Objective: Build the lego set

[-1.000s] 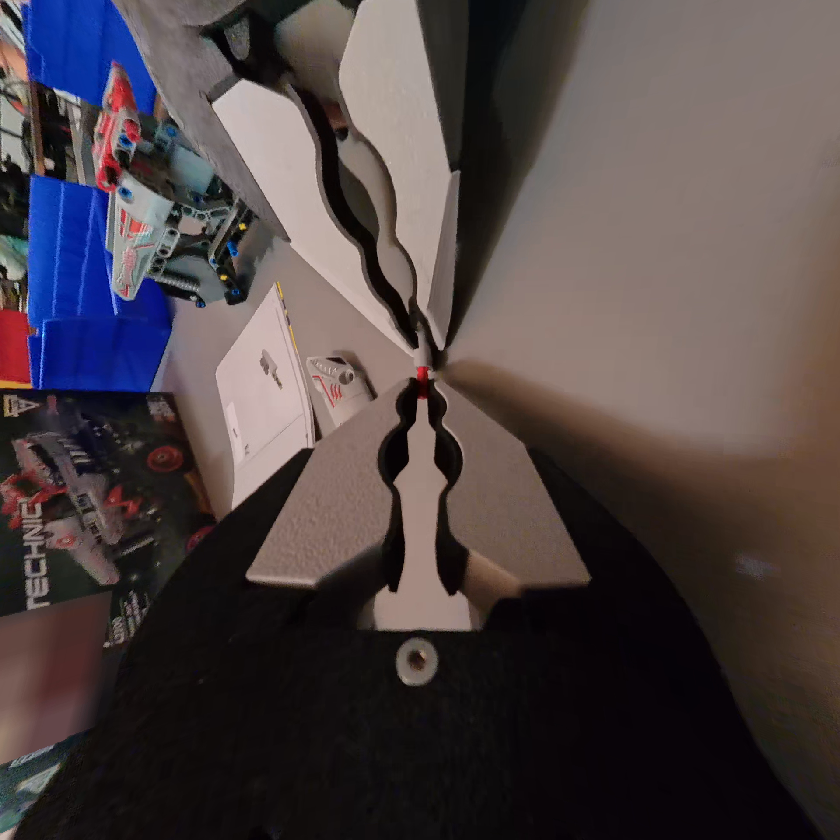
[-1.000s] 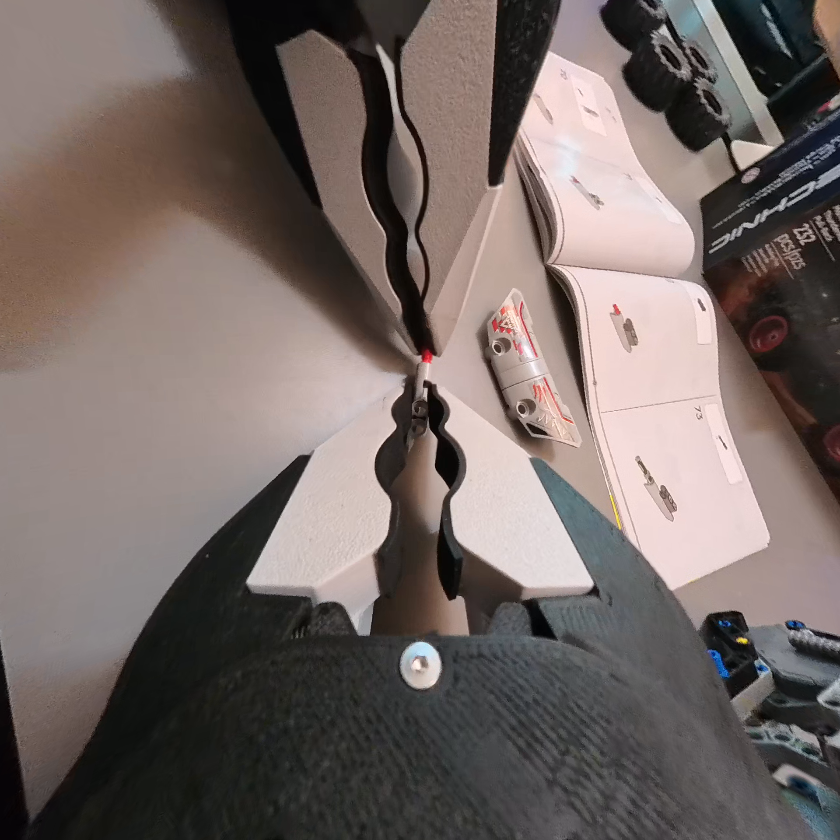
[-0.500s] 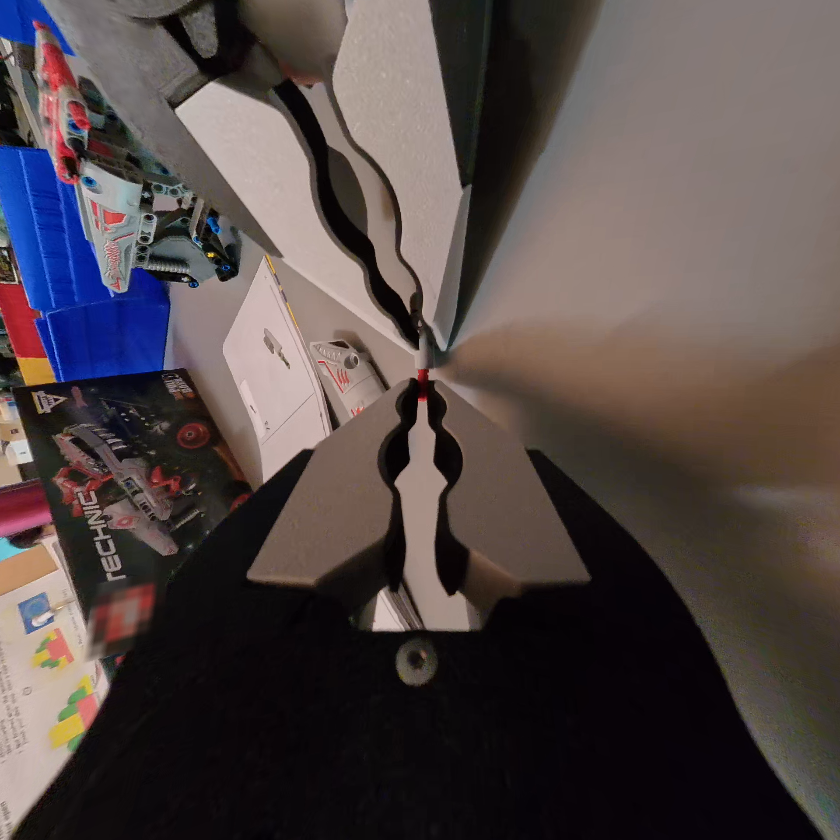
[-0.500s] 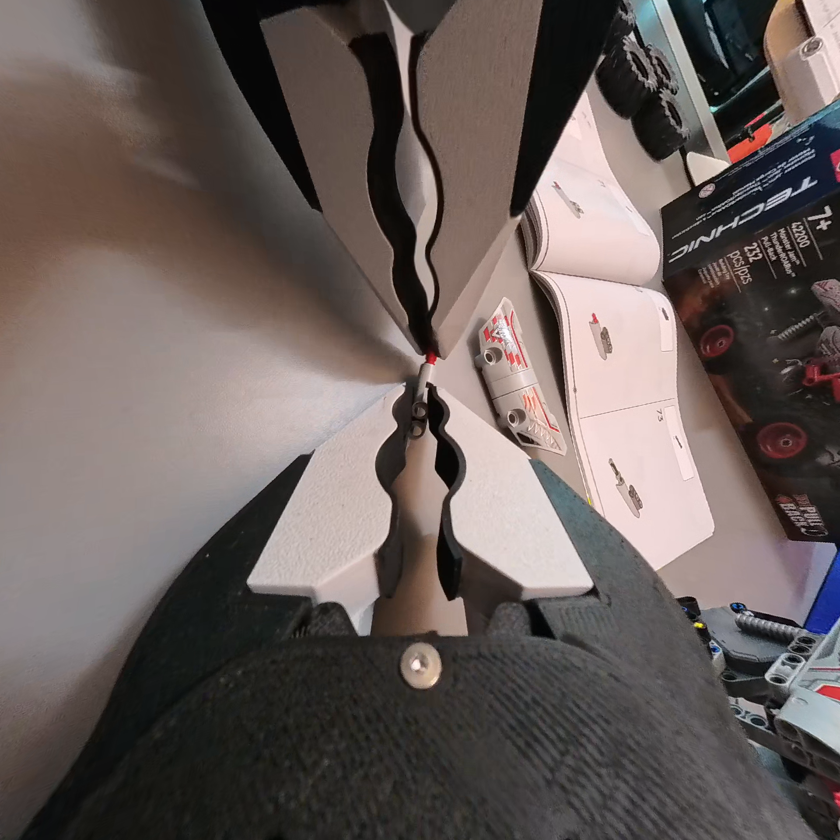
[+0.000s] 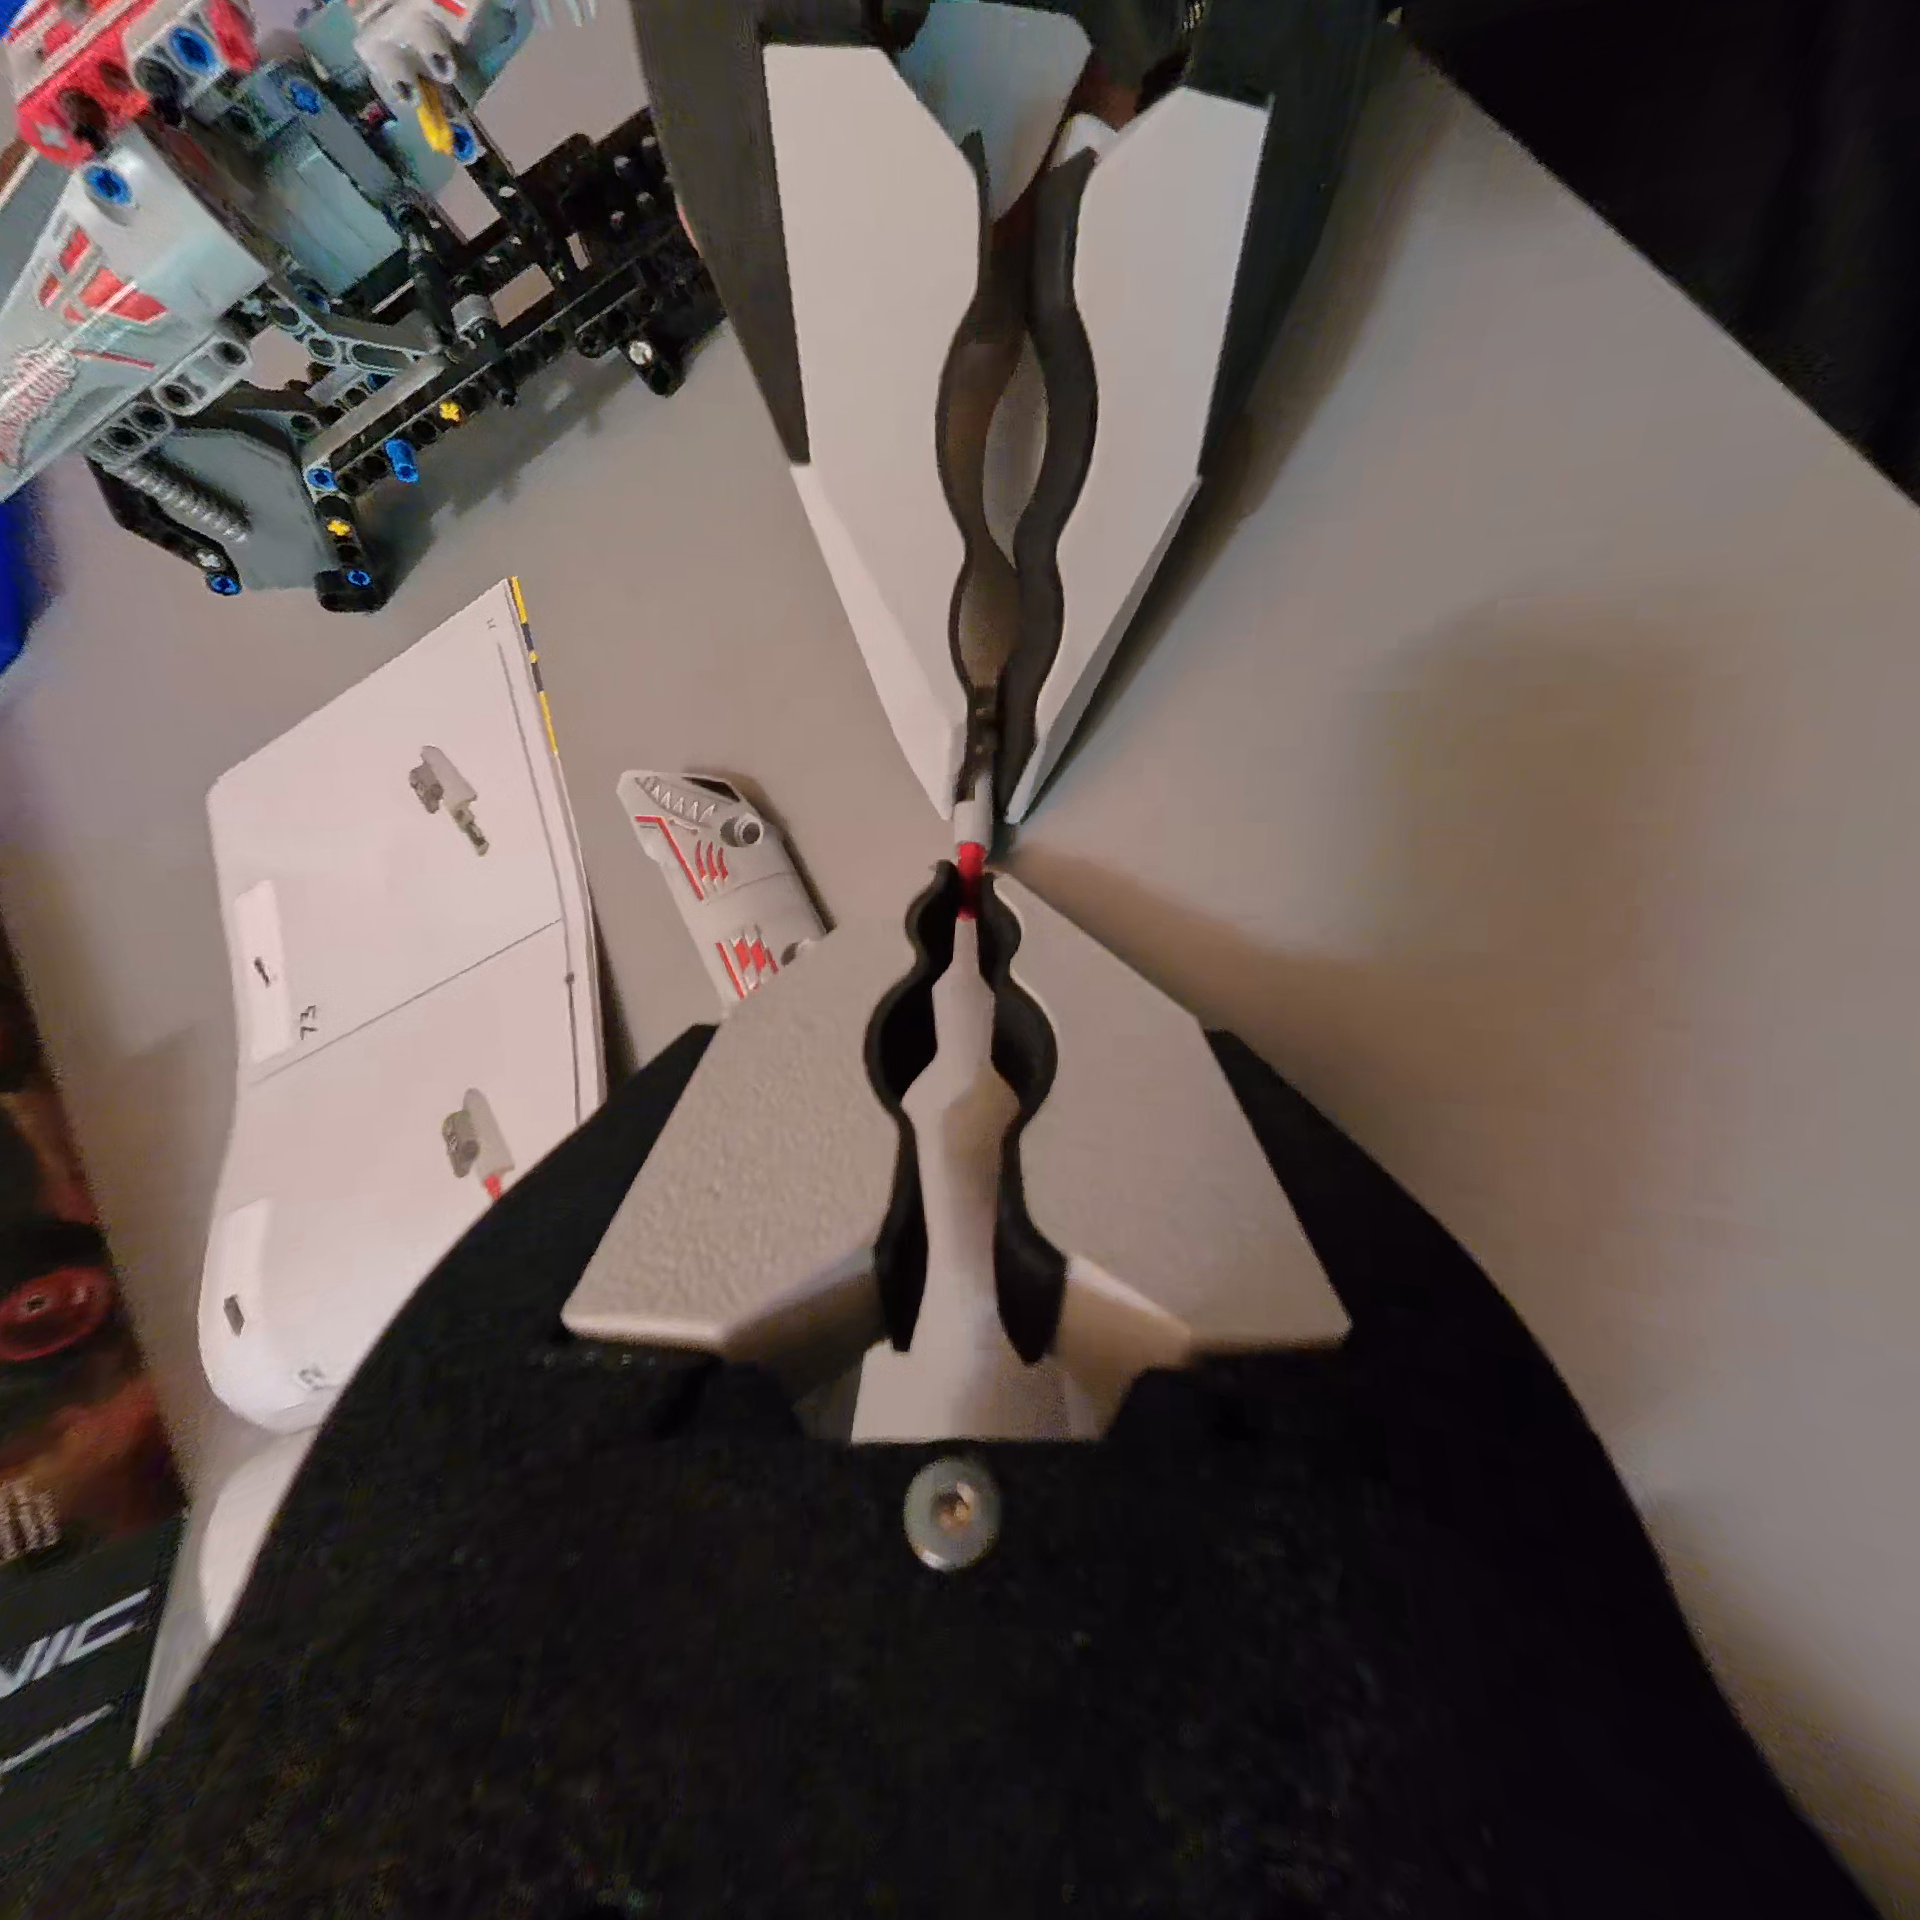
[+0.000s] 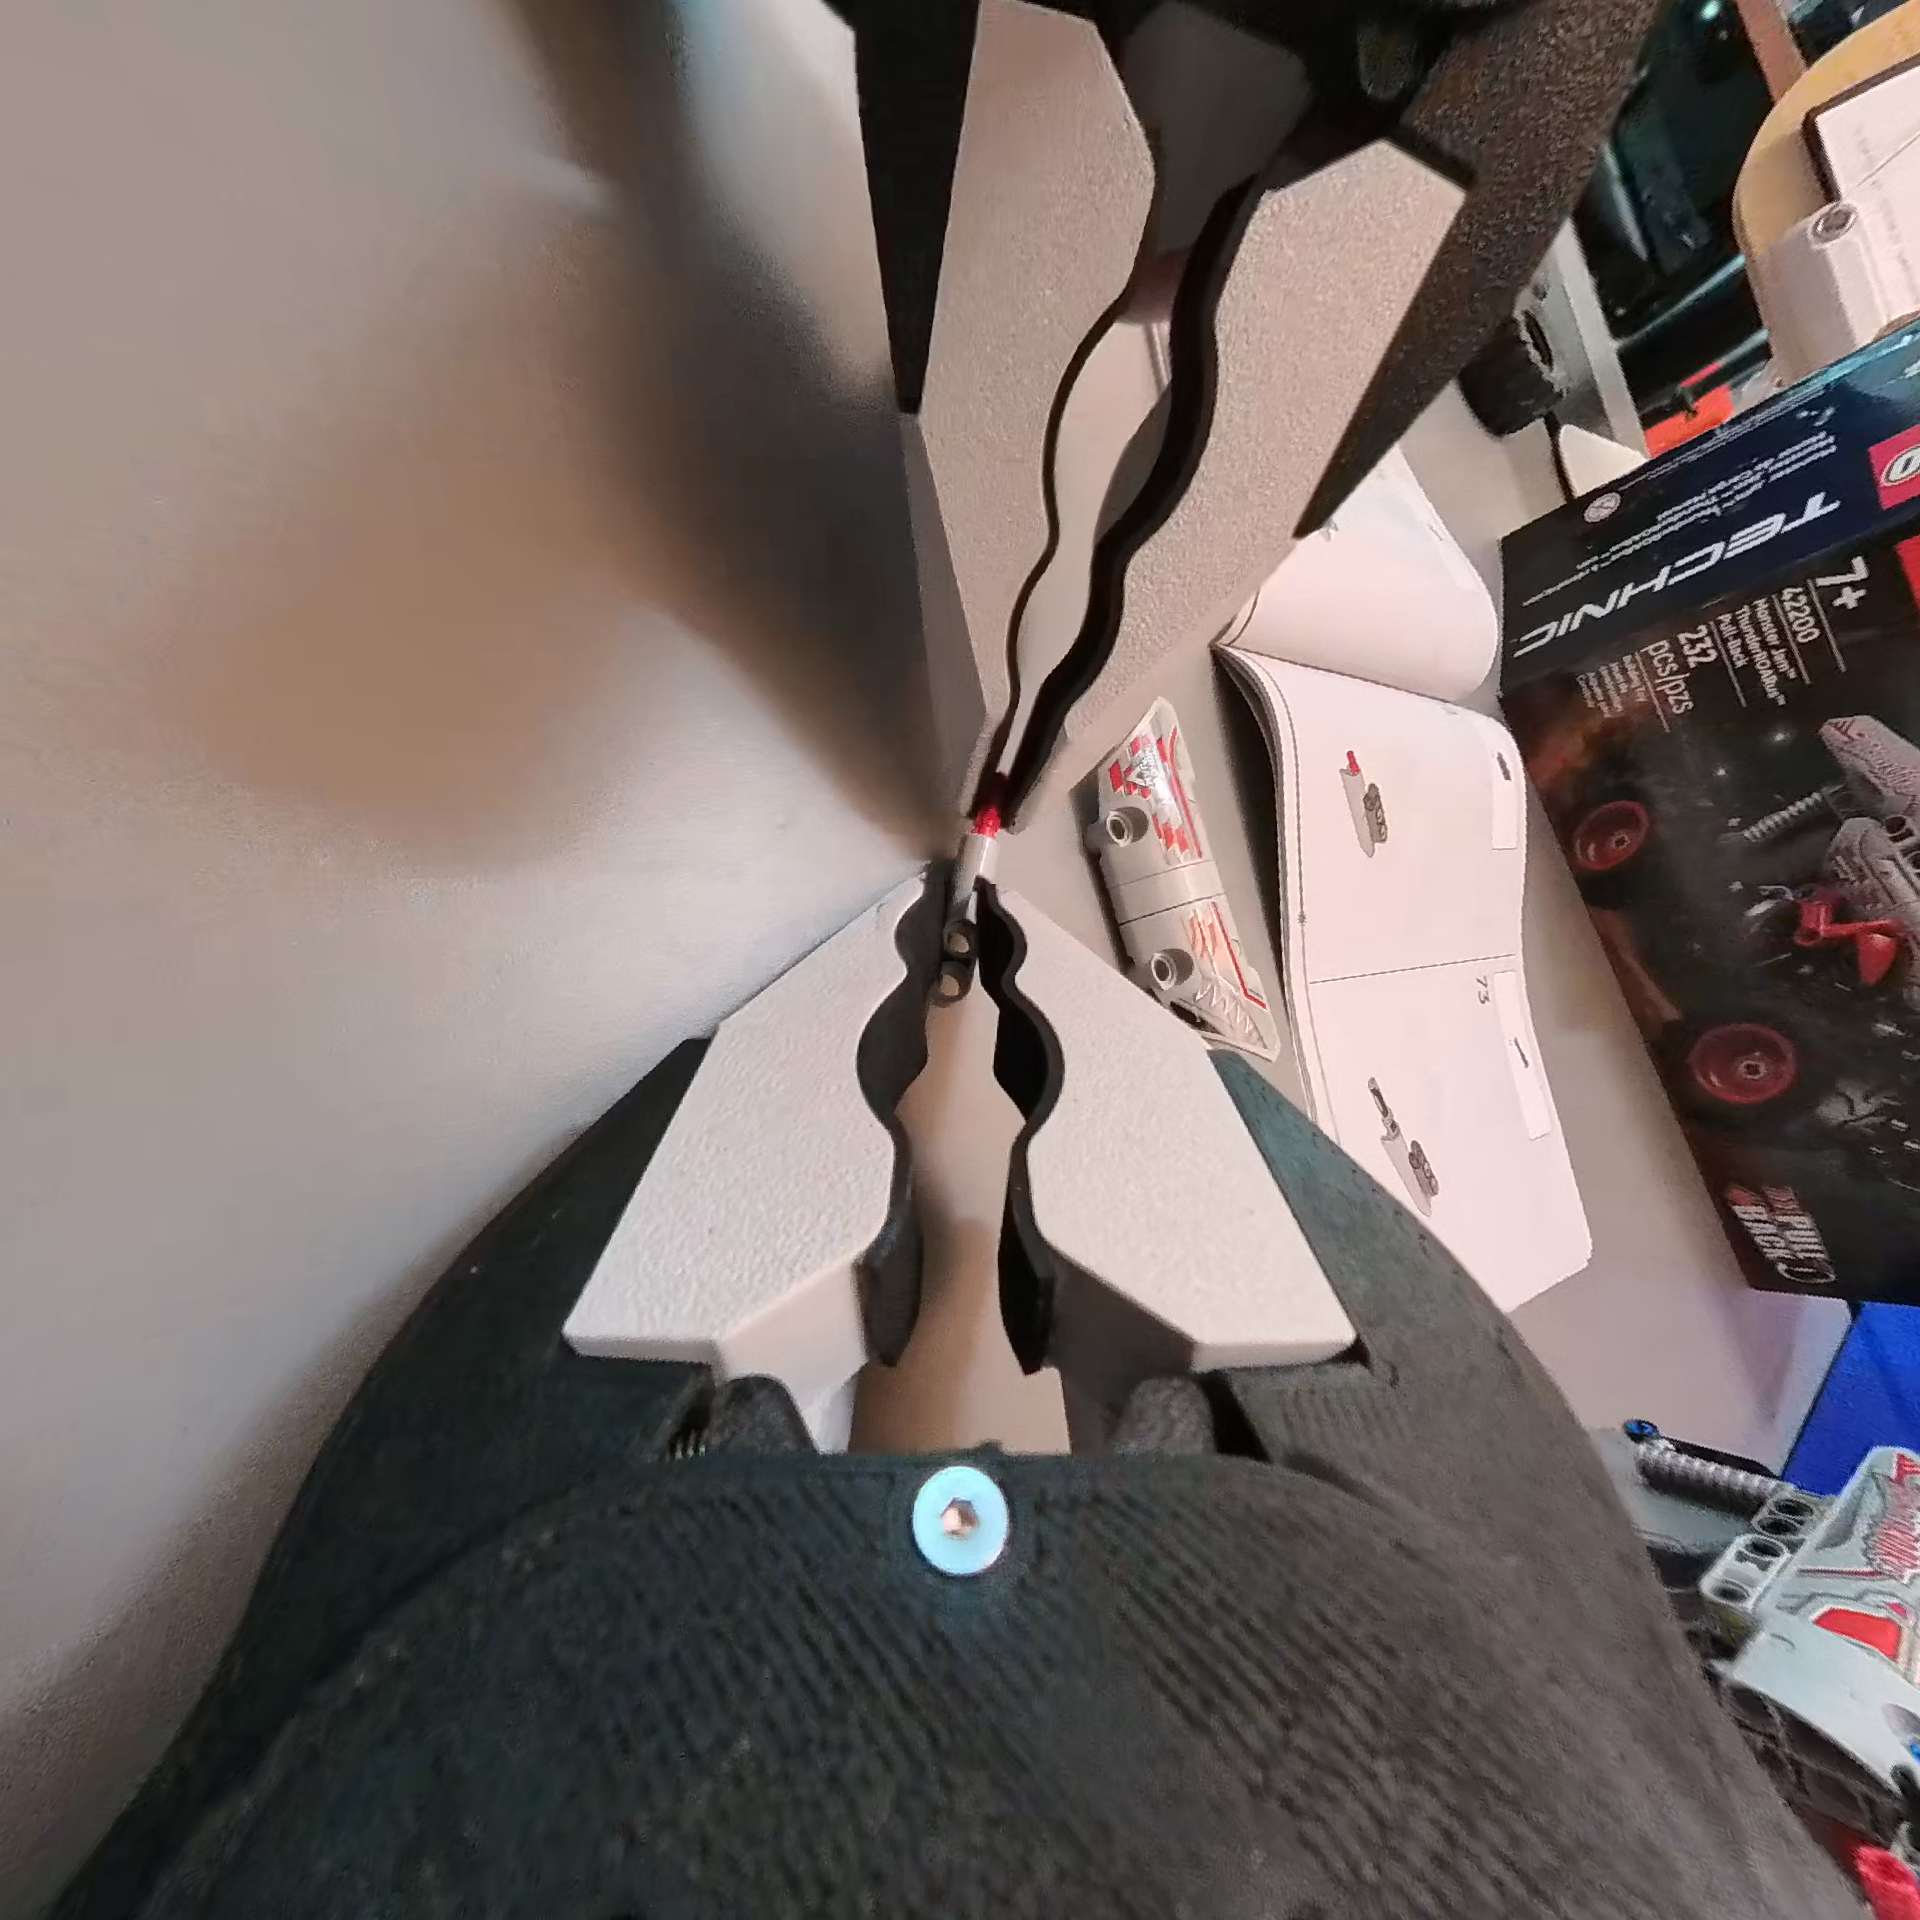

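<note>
Left gripper: jaws clamped on short red plastic axle. Right gripper: jaws pinching small grey connector. Joined tip-to-tip above grey table, right of open instruction booklet; unchanged since before, insertion judged ongoing.
</note>
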Demonstrator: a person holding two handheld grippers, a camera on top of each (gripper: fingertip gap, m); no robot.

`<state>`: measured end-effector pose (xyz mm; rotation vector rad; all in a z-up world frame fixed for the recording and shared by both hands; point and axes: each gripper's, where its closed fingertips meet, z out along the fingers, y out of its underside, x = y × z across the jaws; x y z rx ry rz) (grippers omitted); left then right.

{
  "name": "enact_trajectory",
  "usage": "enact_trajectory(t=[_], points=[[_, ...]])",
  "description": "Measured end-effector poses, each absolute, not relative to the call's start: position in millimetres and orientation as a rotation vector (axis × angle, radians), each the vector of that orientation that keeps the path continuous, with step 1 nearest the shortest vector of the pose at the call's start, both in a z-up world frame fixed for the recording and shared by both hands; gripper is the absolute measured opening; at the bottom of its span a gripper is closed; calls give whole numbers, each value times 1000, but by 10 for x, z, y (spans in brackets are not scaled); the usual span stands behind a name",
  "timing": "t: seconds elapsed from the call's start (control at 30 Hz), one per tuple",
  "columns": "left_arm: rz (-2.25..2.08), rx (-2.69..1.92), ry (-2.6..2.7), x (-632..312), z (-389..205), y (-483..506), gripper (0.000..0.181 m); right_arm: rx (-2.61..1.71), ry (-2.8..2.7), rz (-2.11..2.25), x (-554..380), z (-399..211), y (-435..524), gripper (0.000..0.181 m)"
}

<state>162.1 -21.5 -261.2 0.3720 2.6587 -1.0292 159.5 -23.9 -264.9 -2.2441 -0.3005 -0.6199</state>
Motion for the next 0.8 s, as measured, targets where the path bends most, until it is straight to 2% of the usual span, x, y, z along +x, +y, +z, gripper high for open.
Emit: enact_trajectory(t=[0.2, 0.37, 0.8], points=[[-799, 512, 2451, 1657, -2600, -222, 0, -2259, -215, -549, 1623, -2650, -247, 4], [-985, 299, 2593, 1663, -2604, -231, 0, -2259, -227, -615, 1637, -2648, -248, 4], [-1187, 329, 2587, 1635, -2659, -230, 1, -2236, -237, -541, 1620, -2638, -254, 5]])
